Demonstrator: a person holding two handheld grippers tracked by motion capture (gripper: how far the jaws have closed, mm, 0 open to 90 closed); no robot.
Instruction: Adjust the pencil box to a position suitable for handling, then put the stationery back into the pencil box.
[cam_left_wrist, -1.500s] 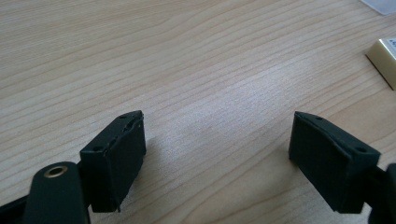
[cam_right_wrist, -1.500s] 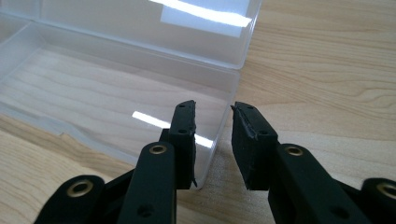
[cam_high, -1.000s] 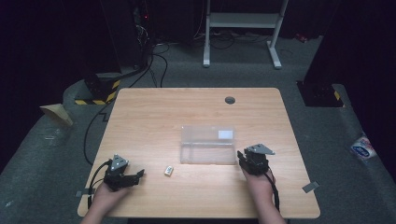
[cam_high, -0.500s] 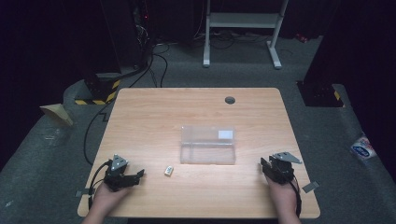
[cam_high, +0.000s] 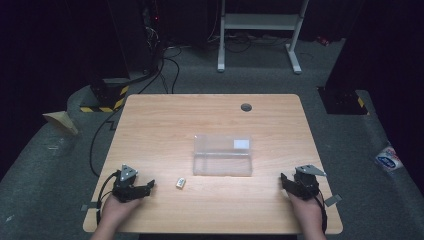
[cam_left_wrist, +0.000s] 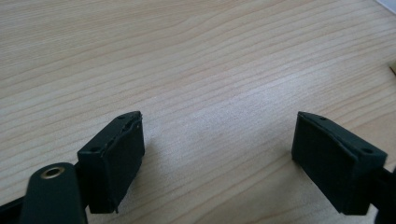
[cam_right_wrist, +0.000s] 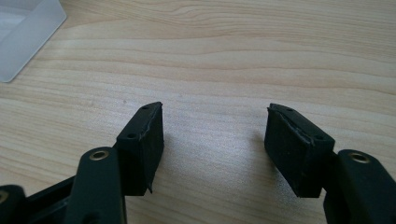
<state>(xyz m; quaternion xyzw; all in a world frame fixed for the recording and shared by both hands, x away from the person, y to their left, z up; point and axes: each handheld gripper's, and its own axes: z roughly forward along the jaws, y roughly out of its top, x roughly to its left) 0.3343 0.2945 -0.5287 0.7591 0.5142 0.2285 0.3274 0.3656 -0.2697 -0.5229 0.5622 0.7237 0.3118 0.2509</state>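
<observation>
I see the clear plastic box (cam_high: 223, 155) lying near the middle of the wooden table (cam_high: 165, 125). My left gripper (cam_high: 145, 187) rests at 7 o'clock from it, jaws wide and empty. My right gripper (cam_high: 284, 181) rests at 4 o'clock, also wide and empty. A small white object (cam_high: 180, 183) lies between the left gripper and the box.

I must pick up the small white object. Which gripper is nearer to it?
The left gripper: the small white object lies just beside its fingers, while the right gripper rests far across the table.
</observation>
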